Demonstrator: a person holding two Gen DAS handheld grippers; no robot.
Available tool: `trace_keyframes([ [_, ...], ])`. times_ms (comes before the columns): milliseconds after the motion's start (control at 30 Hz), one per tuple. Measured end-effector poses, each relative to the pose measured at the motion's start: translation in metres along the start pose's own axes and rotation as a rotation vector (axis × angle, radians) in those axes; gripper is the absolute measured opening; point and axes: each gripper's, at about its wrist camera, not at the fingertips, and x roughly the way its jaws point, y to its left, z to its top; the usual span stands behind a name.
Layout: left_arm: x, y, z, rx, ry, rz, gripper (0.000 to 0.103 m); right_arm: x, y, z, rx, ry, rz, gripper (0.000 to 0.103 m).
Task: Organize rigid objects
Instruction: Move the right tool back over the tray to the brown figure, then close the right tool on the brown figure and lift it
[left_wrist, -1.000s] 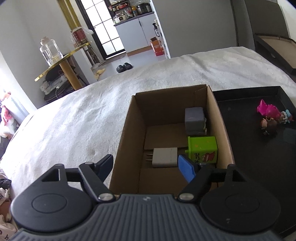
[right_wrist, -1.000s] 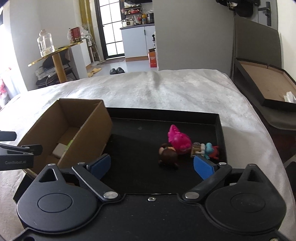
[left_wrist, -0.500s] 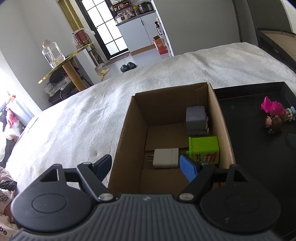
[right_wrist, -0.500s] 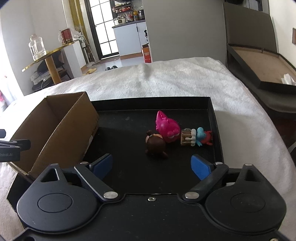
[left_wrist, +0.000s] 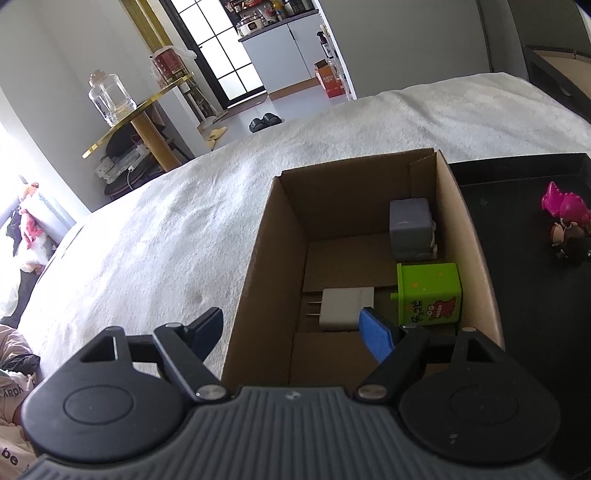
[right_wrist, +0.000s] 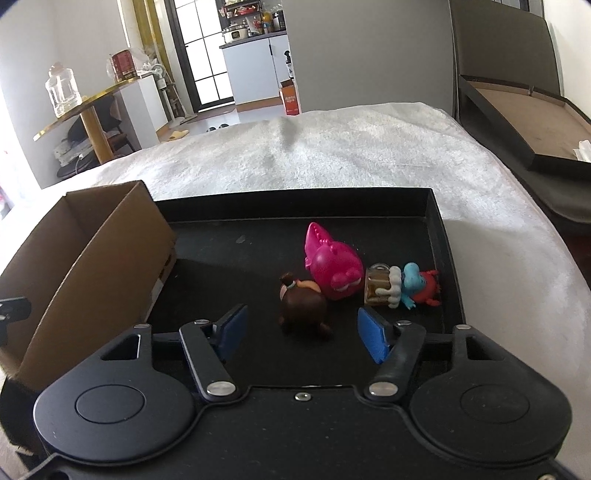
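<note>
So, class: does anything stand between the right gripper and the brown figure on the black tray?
Nothing visible does. The brown figure lies just ahead of the right gripper, whose jaws have just been closing, with bare black tray between them.

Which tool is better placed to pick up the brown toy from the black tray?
Right. The right tool frames the brown toy, its jaws just closing but not touching it. The left tool hangs open over the cardboard box, away from the black tray.

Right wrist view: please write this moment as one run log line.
right gripper: open, jaws just closing | target: brown toy, between pads, not gripped | place: black tray | left gripper: open
</note>
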Motion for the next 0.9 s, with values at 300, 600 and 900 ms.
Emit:
trace_keyframes([
  [300, 0.008, 0.000, 0.001, -0.002, 0.013, -0.008, 0.080, 0.022, 0.000, 0.004, -0.007, 0.027, -0.015, 0.060],
  [600, 0.005, 0.004, -0.001, -0.017, 0.003, -0.012, 0.080, 0.021, 0.000, 0.001, -0.002, 0.050, -0.014, 0.031],
  [900, -0.003, 0.011, -0.004, -0.046, -0.017, -0.033, 0.080, -0.006, 0.007, 0.004, -0.001, 0.027, -0.016, 0.031],
])
